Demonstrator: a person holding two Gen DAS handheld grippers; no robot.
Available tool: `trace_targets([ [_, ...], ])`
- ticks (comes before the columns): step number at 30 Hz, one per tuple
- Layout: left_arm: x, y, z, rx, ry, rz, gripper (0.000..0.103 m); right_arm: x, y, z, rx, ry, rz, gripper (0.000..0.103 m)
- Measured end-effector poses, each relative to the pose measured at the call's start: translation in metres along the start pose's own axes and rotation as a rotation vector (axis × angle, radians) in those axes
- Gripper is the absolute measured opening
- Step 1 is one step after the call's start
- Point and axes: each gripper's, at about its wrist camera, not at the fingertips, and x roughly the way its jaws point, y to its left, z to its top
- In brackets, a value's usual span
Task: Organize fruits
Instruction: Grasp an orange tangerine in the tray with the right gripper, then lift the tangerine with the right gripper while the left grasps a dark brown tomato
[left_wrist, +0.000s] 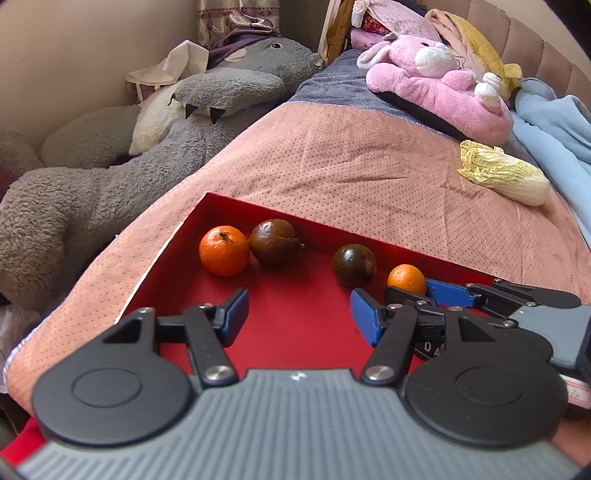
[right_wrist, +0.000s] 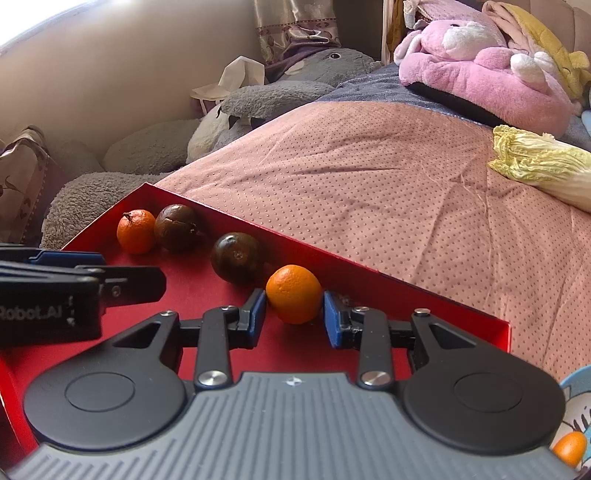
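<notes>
A red tray (left_wrist: 303, 325) (right_wrist: 207, 295) lies on the bed. Along its far wall sit a tangerine (left_wrist: 224, 251) (right_wrist: 136, 231), a dark brown fruit (left_wrist: 273, 242) (right_wrist: 177, 228), a second dark fruit (left_wrist: 354, 265) (right_wrist: 237, 257) and a second tangerine (left_wrist: 406, 279) (right_wrist: 294, 294). My left gripper (left_wrist: 299, 317) is open and empty over the tray floor. My right gripper (right_wrist: 294, 317) is open, its blue pads (right_wrist: 255, 314) on either side of the second tangerine with small gaps. The right gripper also shows in the left wrist view (left_wrist: 428, 295).
A napa cabbage (left_wrist: 504, 178) (right_wrist: 543, 166) lies on the pink blanket (left_wrist: 369, 166) to the right. A grey plush (left_wrist: 110, 177) and pink plush (left_wrist: 439, 81) lie behind. A plate with an orange fruit (right_wrist: 570, 448) is at lower right.
</notes>
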Motion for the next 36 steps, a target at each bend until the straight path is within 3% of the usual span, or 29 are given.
trace_targets([
  [9,0.036,-0.031,0.003,0.090,0.061,-0.038,0.064,-0.051,-0.020,-0.035,0.050,-0.001,0.006,0.039],
  [12,0.051,-0.042,0.006,0.130,0.060,0.001,0.063,-0.068,-0.024,-0.044,0.053,-0.002,0.008,0.039],
  [24,0.068,-0.061,0.009,0.163,0.062,0.012,0.062,-0.099,-0.038,-0.054,0.069,-0.013,0.003,0.039],
  [28,0.068,-0.063,0.009,0.184,0.051,0.006,0.040,-0.103,-0.037,-0.052,0.063,-0.019,0.004,0.039],
  [36,0.065,-0.064,0.006,0.197,0.043,0.007,0.039,-0.109,-0.028,-0.056,0.052,-0.020,0.015,0.039],
])
